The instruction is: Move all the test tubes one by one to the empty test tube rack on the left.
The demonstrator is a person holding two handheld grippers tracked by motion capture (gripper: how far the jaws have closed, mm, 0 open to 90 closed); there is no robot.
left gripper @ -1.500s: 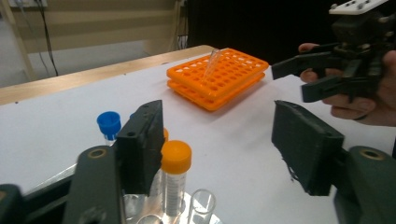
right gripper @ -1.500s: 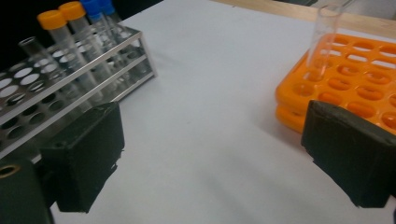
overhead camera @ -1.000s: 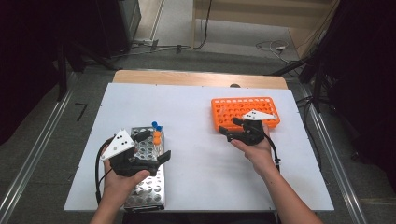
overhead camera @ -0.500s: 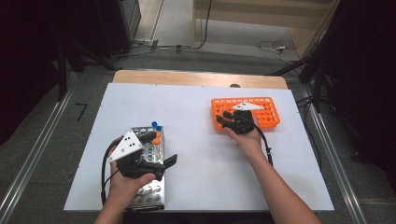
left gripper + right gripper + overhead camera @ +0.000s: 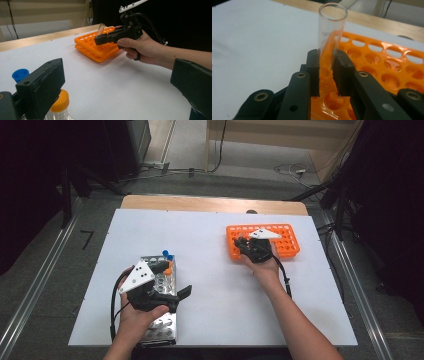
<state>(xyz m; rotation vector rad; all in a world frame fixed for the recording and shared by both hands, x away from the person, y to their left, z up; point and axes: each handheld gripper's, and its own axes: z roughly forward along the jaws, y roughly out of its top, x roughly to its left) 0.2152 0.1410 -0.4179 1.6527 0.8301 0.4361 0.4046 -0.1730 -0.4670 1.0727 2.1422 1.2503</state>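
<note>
My right gripper (image 5: 325,71) is clamped on a clear glass test tube (image 5: 330,37), uncapped and roughly upright, held over the near-left corner of the orange rack (image 5: 285,240); against the frame a second ago, I note this hand has shifted left along the rack's front edge. My left gripper (image 5: 172,282) stands with its jaws wide apart and nothing between them, above the metal rack (image 5: 165,330) holding a blue-capped (image 5: 20,74) and an orange-capped tube (image 5: 61,100), now turned further toward the table's centre.
</note>
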